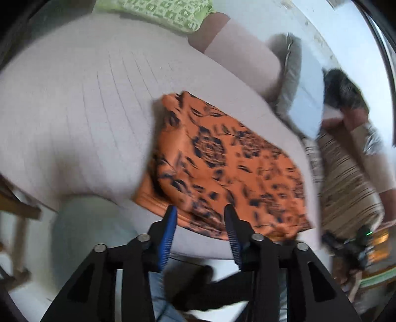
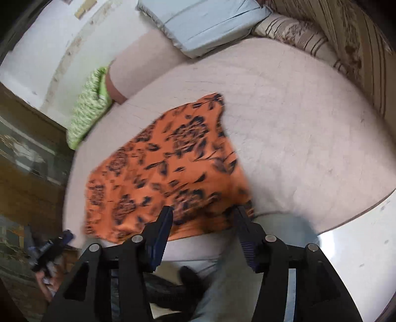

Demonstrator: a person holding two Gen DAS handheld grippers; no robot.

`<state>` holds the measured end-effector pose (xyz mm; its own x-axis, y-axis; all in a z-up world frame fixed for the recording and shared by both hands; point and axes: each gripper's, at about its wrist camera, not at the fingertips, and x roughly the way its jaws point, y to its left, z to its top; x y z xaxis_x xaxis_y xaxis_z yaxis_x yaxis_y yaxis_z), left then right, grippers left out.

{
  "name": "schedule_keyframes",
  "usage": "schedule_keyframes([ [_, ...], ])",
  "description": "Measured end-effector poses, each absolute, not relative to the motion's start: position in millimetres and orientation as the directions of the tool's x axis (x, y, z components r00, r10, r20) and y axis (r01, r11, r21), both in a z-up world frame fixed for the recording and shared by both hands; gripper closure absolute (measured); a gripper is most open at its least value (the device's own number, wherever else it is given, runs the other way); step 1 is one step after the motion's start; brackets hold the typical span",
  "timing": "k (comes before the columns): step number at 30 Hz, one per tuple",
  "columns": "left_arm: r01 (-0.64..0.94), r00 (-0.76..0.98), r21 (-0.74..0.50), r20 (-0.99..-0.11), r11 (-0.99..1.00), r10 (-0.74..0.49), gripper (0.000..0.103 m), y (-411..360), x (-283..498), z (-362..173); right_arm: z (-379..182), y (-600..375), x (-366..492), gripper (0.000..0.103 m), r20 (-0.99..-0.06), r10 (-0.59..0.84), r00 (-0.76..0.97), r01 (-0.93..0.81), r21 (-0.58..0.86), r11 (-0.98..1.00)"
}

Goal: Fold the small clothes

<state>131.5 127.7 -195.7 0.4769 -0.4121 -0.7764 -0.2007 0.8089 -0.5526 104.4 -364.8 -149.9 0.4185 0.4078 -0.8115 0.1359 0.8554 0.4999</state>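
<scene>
Both fingers of the left hand-held gripper point(image 1: 200, 210) and the right hand-held gripper point(image 2: 204, 213) stand wide apart, holding nothing, each hovering over the near hem of the orange floral garment point(image 1: 222, 161), which lies mid-frame on the bed point(image 1: 74, 111). It seems partly folded, with further folds probably left

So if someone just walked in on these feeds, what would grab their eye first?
The orange garment with dark floral print, lying partly folded on the pale bedspread near its front edge. Next, both open grippers, left and right, poised over its near hem, empty. Then the bright green patterned pillow at the bed's far side.
</scene>
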Motion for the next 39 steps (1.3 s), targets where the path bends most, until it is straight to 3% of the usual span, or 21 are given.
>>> schedule_keyframes([
  [12, -0.263, 0.287, -0.589, -0.804, 0.764, -0.521, 0.065, 72.7, 187.4, -282.0, -210.0, -291.8, 147.4, 0.049, -0.869, 0.432, 0.241, 0.205, 0.481, 0.853],
  [13, -0.269, 0.293, -0.579, -0.811, 0.770, -0.507, 0.068, 71.0, 190.8, -284.2, -213.2, -288.1, 152.1, 0.052, -0.886, 0.400, 0.235, 0.206, 0.448, 0.870],
  [14, -0.266, 0.305, -0.576, -0.811, 0.773, -0.499, 0.080, 70.1, 193.5, -285.1, -214.5, -285.8, 154.9, 0.065, -0.901, 0.367, 0.232, 0.202, 0.414, 0.888],
  [15, -0.270, 0.307, -0.573, -0.813, 0.774, -0.494, 0.091, 71.0, 195.5, -285.0, -215.7, -284.5, 156.2, 0.087, -0.912, 0.341, 0.228, 0.201, 0.387, 0.900],
  [16, -0.291, 0.308, -0.572, -0.815, 0.767, -0.491, 0.094, 74.4, 195.0, -283.8, -214.3, -286.4, 155.8, 0.092, -0.914, 0.335, 0.230, 0.204, 0.382, 0.901],
  [18, -0.305, 0.341, -0.600, -0.794, 0.739, -0.504, 0.097, 81.7, 185.4, -273.0, -200.4, -290.8, 147.0, 0.099, -0.902, 0.340, 0.267, 0.203, 0.397, 0.895],
  [23, -0.260, 0.382, -0.598, -0.785, 0.758, -0.488, 0.097, 92.8, 171.5, -255.4, -180.3, -293.0, 130.1, 0.100, -0.900, 0.323, 0.292, 0.175, 0.383, 0.907],
  [26, -0.316, 0.300, -0.552, -0.830, 0.772, -0.471, 0.095, 92.6, 176.8, -282.4, -216.1, -290.6, 144.2, 0.098, -0.935, 0.292, 0.204, 0.193, 0.330, 0.924],
  [29, -0.296, 0.266, -0.552, -0.831, 0.780, -0.488, 0.095, 92.8, 170.4, -281.0, -221.4, -296.8, 140.8, 0.091, -0.912, 0.362, 0.192, 0.230, 0.400, 0.887],
  [31, -0.241, 0.295, -0.553, -0.825, 0.798, -0.483, 0.091, 94.5, 163.1, -260.5, -202.1, -303.6, 132.0, 0.078, -0.889, 0.397, 0.227, 0.209, 0.443, 0.872],
  [33, -0.194, 0.318, -0.535, -0.827, 0.822, -0.463, 0.081, 95.5, 156.0, -238.4, -178.2, -309.4, 124.4, 0.055, -0.872, 0.396, 0.288, 0.171, 0.453, 0.875],
  [39, -0.129, 0.442, -0.466, -0.817, 0.876, -0.370, 0.060, 113.9, 165.6, -184.7, -132.6, -325.1, 138.5, 0.042, -0.804, 0.408, 0.432, 0.079, 0.485, 0.871],
])
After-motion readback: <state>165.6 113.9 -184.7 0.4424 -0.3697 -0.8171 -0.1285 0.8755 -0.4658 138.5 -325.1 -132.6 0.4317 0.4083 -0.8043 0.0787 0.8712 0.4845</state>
